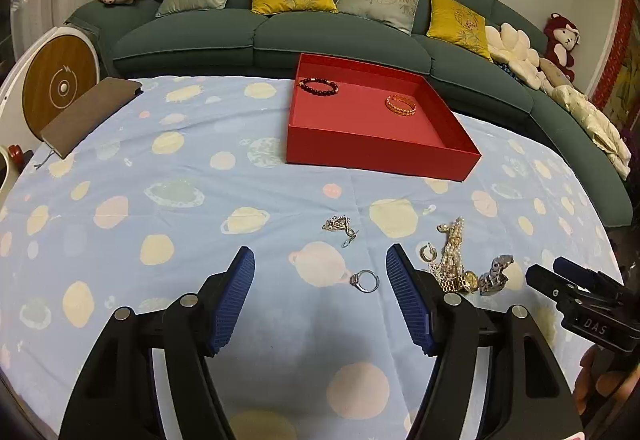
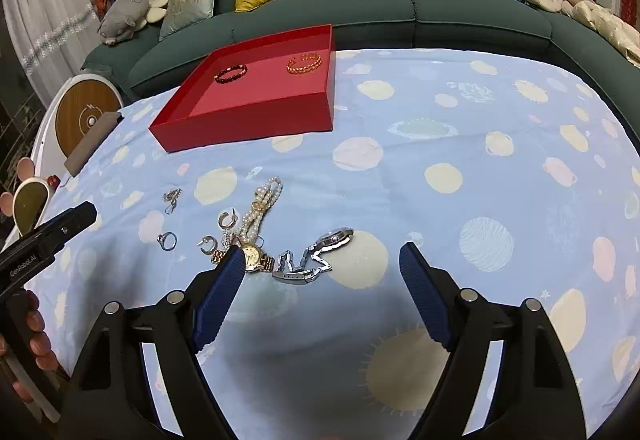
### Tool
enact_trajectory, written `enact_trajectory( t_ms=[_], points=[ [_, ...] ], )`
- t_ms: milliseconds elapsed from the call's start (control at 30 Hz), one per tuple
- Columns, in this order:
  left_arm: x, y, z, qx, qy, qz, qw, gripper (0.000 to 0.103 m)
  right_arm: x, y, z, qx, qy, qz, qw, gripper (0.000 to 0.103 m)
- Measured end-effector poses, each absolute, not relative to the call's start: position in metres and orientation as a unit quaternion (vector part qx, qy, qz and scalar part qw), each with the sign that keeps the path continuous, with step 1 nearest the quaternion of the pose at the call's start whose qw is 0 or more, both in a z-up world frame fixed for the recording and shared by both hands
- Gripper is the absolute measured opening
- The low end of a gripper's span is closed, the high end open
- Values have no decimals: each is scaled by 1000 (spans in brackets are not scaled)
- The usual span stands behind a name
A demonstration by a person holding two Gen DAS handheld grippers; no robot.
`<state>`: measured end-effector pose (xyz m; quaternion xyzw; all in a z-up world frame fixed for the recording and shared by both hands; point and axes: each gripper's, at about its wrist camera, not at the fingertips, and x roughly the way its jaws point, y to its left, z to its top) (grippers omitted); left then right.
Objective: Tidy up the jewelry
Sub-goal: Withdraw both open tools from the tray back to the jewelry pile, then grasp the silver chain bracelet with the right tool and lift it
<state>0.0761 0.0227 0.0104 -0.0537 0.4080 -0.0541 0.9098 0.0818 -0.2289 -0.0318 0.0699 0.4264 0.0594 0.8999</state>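
Both the left hand-held gripper [image 1: 320, 260] and right hand-held gripper [image 2: 322, 256] stand open and empty. The ring [image 1: 364, 281], lower centre on the surface [image 1: 200, 179], is light, stiff, slippery; pinch its band.

The red tray [image 1: 380, 151] sits open and shallow. Inside it, a dark beaded bracelet [image 1: 319, 85] lies flat near the far left corner; a gold bangle [image 1: 401, 105] lies flat toward the right wall. In front of the tray, loose on the cloth: a silver ring [image 1: 364, 280], a silver pendant piece [image 1: 338, 226], hoop earrings [image 2: 226, 219], a pearl strand [image 2: 260, 207], a gold watch [image 2: 254, 256] and a silver watch [image 2: 320, 252].
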Motion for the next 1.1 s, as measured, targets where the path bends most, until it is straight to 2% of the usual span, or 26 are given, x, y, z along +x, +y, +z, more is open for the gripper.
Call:
enact_trajectory(
  t_ms=[133,400,867,967,1100],
  points=[
    [78,19,-1,-44,418,-63,905,66,88,-229,-39,68,433,55,897,77],
    [82,21,-6,-51,424,-73,901,66,104,-237,-60,109,454,47,883,66],
    [87,13,-6,-66,430,-84,896,66,113,-228,-69,95,455,52,884,51],
    [87,8,-6,-65,430,-87,896,66,114,-228,-69,94,454,53,885,45],
    [88,1,-7,-62,432,-94,895,66,114,-229,-70,88,453,54,886,31]
  ],
)
